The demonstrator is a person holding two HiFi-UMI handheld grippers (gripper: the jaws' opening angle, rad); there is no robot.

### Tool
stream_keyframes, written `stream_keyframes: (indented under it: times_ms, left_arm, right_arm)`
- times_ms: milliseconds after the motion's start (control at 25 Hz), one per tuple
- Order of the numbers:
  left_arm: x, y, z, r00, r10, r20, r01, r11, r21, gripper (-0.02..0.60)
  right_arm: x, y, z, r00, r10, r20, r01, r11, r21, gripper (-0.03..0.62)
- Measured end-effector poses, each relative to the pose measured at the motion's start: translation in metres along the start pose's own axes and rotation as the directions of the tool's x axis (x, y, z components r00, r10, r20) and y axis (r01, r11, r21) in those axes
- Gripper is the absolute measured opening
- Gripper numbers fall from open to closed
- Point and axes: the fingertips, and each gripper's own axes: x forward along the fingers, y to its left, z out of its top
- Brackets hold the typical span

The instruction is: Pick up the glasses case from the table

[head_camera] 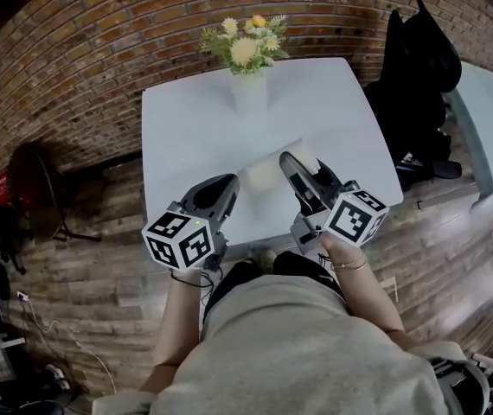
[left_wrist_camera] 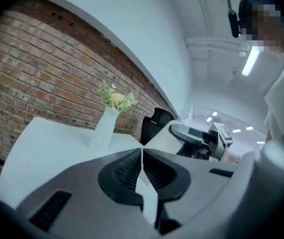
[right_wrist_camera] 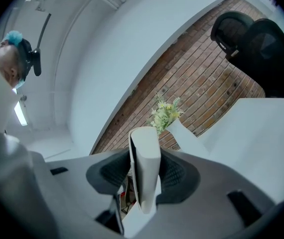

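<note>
**Case is in the right gripper, left one isn't doing anything**

So the glasses case point(right_wrist_camera: 146, 183), a pale off-white one, isn't lying on the table point(head_camera: 186, 128) anymore. It's pinched in the right gripper point(right_wrist_camera: 144, 153), with both pads pressed flat on its broad sides and its thin edge facing that gripper's camera. You can see clutter from lower down through the gap under it, so I'd say it's hanging clear of the tabletop near the front edge. The head view alone doesn't settle how clear.

Here's what matters for any next move. In the head view the case point(head_camera: 264, 174) sticks out on both sides of the dark upper finger, so its long axis seems to run crosswise to the jaws, not along them. The grip looks roughly mid-length, which should keep it from tipping.

The left gripper point(left_wrist_camera: 142, 153) has its jaws closed right up against each other with nothing between them. In the head view it sits just left of the case, near it but not touching. The right hand is clearly the one on the job, and the case lies to the right of the left fingers.

Further back on the table are a white vase point(head_camera: 251, 93) with yellow and white flowers point(head_camera: 245, 46), well away from both grippers. A black office chair point(head_camera: 415, 76) stands off to the right.

My read is the pickup is basically done.
</note>
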Motion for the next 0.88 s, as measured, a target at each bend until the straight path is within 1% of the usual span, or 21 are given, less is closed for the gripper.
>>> stream_keyframes:
  times_ms: [80, 160, 320, 440, 560, 720, 880]
  left_arm:
    - [-0.004, 0.002, -0.004, 1.0, 0.003, 0.026, -0.001, 0.997, -0.074, 0.012]
    - [-0.006, 0.002, -0.009, 1.0, 0.001, 0.03, 0.002, 0.994, -0.105, 0.012]
    - [-0.009, 0.002, -0.014, 1.0, 0.006, 0.027, -0.003, 0.993, -0.118, 0.012]
    - [-0.008, 0.007, -0.015, 0.999, 0.053, 0.001, -0.052, 0.993, -0.107, 0.012]
    - [-0.009, 0.014, -0.013, 0.993, 0.114, 0.01, -0.113, 0.988, -0.107, 0.012]
    - [-0.01, 0.017, -0.012, 0.988, 0.153, 0.017, -0.15, 0.98, -0.127, 0.012]
    - [-0.009, 0.019, -0.014, 0.982, 0.191, 0.003, -0.189, 0.975, -0.116, 0.012]
  right_arm:
    - [-0.001, 0.0, 0.0, 1.0, -0.003, 0.002, 0.003, 1.0, -0.003, 0.156]
    - [-0.001, 0.0, 0.001, 1.0, -0.007, 0.004, 0.007, 1.0, -0.005, 0.156]
    - [-0.002, -0.002, -0.001, 1.0, -0.015, -0.012, 0.014, 1.0, -0.02, 0.156]
    - [0.0, 0.0, -0.004, 1.0, -0.003, -0.012, 0.003, 1.0, -0.014, 0.156]
    - [0.001, 0.004, -0.01, 1.0, 0.005, -0.018, -0.005, 1.0, -0.005, 0.156]
    - [0.001, 0.009, -0.018, 0.999, 0.019, -0.032, -0.019, 1.0, 0.006, 0.156]
    - [0.0, 0.007, -0.026, 0.998, 0.009, -0.065, -0.01, 1.0, -0.015, 0.156]
